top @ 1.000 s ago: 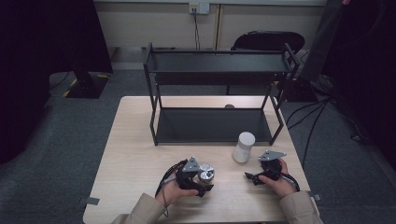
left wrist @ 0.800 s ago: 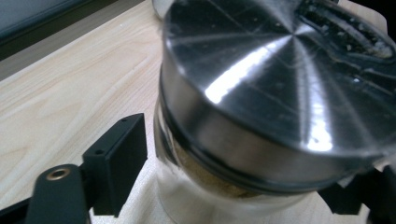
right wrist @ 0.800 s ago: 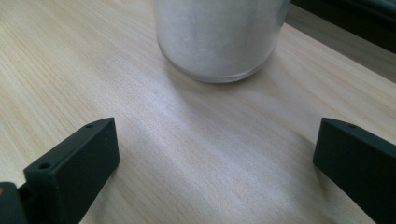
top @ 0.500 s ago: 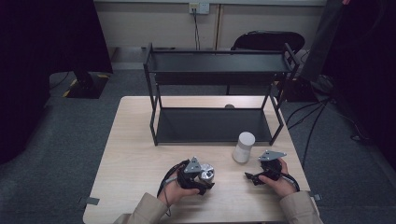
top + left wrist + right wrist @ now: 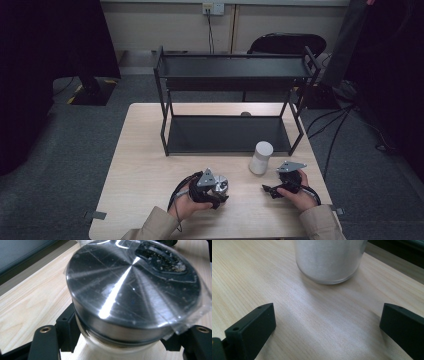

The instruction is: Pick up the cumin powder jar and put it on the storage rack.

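A small jar with a shiny metal lid [image 5: 130,287] under clear film sits on the table between the jaws of my left gripper [image 5: 125,341]. Those jaws have just been closing, and the black pads now press on the jar's sides. From above, the left gripper [image 5: 214,194] and the jar's lid [image 5: 220,183] are near the table's front edge, in the person's left hand. A white cylindrical container [image 5: 261,157] stands upright to the right. My right gripper [image 5: 270,190] lies low on the table with its jaws wide apart and nothing between them. The white container [image 5: 329,260] stands a short way ahead of it.
A black two-tier metal rack [image 5: 164,105] stands across the far half of the light wooden table [image 5: 145,165]. A small round object [image 5: 245,114] lies behind it. A black chair [image 5: 287,42] and cables [image 5: 335,125] are beyond the table's far right.
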`<state>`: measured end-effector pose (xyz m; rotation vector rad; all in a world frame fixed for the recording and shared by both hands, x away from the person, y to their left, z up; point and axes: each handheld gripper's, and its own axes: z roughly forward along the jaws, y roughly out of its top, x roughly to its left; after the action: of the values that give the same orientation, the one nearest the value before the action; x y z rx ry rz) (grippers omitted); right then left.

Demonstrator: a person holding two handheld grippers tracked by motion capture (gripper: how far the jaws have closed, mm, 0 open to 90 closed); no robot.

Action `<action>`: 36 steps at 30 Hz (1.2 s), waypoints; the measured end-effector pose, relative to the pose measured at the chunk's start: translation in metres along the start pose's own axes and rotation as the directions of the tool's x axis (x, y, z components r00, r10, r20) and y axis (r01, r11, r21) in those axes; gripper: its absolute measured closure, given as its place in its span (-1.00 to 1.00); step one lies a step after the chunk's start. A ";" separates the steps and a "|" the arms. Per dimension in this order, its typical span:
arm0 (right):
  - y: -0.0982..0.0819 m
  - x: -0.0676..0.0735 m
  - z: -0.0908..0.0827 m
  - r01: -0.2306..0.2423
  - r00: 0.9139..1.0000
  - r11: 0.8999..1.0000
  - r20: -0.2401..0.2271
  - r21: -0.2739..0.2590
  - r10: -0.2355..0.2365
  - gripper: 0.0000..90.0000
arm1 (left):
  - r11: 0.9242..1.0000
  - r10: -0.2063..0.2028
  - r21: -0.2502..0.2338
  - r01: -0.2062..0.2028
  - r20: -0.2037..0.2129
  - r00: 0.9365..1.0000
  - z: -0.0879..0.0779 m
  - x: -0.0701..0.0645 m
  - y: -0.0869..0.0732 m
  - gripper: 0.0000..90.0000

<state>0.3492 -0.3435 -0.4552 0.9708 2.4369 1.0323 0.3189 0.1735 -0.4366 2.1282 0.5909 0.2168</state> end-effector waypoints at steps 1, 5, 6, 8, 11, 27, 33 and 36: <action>0.000 0.000 0.000 0.000 1.000 1.000 0.000 0.000 0.000 -1.00 | 1.000 0.002 -0.001 -0.002 0.001 1.000 -0.002 0.001 0.001 -0.32; 0.000 0.000 0.000 0.000 1.000 1.000 0.000 0.000 0.000 -1.00 | 1.000 0.001 -0.012 -0.001 -0.006 1.000 -0.010 0.003 0.004 -0.32; 0.000 0.000 0.000 0.000 1.000 1.000 0.000 0.000 0.000 -1.00 | 1.000 0.000 -0.016 0.000 -0.007 1.000 -0.012 0.004 0.005 -0.32; 0.000 0.000 0.000 0.000 1.000 1.000 0.000 0.000 0.000 -1.00 | 1.000 0.009 -0.016 -0.009 -0.010 1.000 -0.018 0.005 0.009 -0.32; 0.000 0.000 0.000 0.000 1.000 1.000 0.000 0.000 0.000 -1.00 | 1.000 0.008 -0.028 -0.008 -0.013 1.000 -0.027 0.009 0.015 -0.32; 0.000 0.000 0.000 0.000 1.000 1.000 0.000 0.000 0.000 -1.00 | 0.996 0.008 -0.085 -0.011 -0.044 0.999 -0.078 0.029 0.067 -0.32; 0.000 0.000 0.000 0.001 1.000 1.000 0.000 0.000 -0.001 -1.00 | 0.996 -0.002 -0.090 -0.002 -0.047 0.999 -0.093 0.037 0.088 -0.32; 0.000 0.000 0.000 0.001 1.000 1.000 0.000 0.000 -0.001 -1.00 | 0.996 -0.002 -0.094 -0.002 -0.050 0.999 -0.100 0.041 0.099 -0.32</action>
<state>0.3492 -0.3436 -0.4552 0.9695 2.4368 1.0321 0.3511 0.2173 -0.3006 2.0364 0.5982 0.2928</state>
